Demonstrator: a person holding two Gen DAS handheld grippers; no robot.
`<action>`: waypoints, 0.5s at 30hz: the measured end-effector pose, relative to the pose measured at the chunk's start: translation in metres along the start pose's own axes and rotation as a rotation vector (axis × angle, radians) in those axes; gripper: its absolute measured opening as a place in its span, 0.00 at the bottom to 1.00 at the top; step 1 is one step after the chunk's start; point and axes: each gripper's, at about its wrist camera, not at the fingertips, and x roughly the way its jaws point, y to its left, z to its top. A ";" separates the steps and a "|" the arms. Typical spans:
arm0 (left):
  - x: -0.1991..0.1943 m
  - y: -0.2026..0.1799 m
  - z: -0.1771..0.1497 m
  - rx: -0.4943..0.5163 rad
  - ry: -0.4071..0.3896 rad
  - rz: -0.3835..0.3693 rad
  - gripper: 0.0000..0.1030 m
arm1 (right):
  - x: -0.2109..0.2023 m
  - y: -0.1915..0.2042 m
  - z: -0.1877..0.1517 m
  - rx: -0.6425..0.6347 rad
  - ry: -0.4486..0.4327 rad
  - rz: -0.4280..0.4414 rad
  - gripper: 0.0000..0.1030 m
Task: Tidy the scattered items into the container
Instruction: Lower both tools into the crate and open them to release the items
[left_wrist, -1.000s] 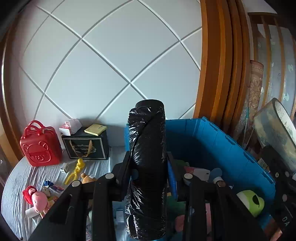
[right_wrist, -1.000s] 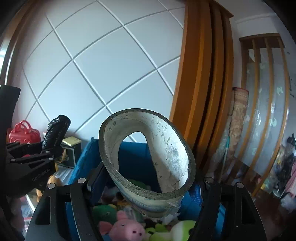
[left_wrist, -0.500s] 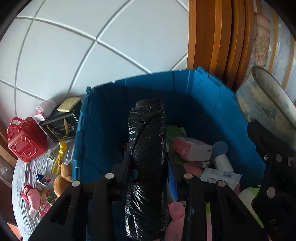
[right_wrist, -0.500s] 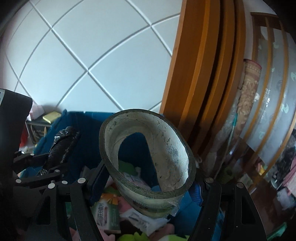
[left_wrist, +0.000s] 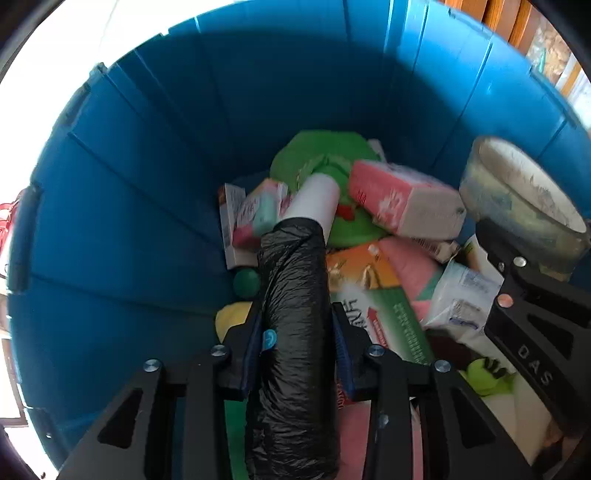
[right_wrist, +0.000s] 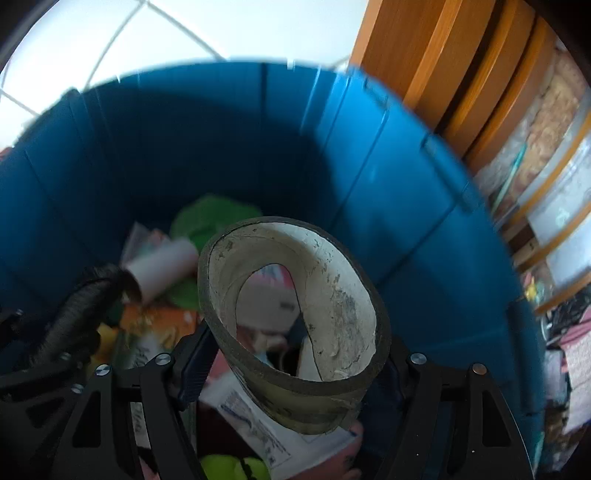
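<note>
holding both claws down over the blue bin (left_wrist: 122, 177) so nothing misses: left claw (left_wrist: 299, 332) clamps the black bag roll (left_wrist: 295, 332), right claw (right_wrist: 291, 369) grips the tape ring (right_wrist: 295, 332).

The letters "DAS" stand in pale print on the black body of the right gripper (left_wrist: 517, 236), seen at the right edge of the left wrist view. An orange and green box (left_wrist: 373, 299) lying in the blue container (left_wrist: 147, 166) carries large white characters and a red arrow on its face, but they are tilted and blurred and cannot be read. A white packet (right_wrist: 255, 424) under the tape roll (right_wrist: 295, 325) bears lines of small blue print, too fine to read.
</note>
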 end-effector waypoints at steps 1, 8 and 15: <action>0.003 -0.001 -0.002 0.003 0.009 0.002 0.33 | 0.003 0.001 -0.002 -0.012 0.010 -0.014 0.72; 0.016 -0.014 -0.011 0.054 0.046 0.013 0.33 | 0.019 0.002 -0.016 -0.029 0.096 -0.026 0.68; 0.021 -0.018 -0.013 0.076 0.055 0.018 0.33 | 0.029 0.005 -0.018 -0.028 0.156 -0.007 0.59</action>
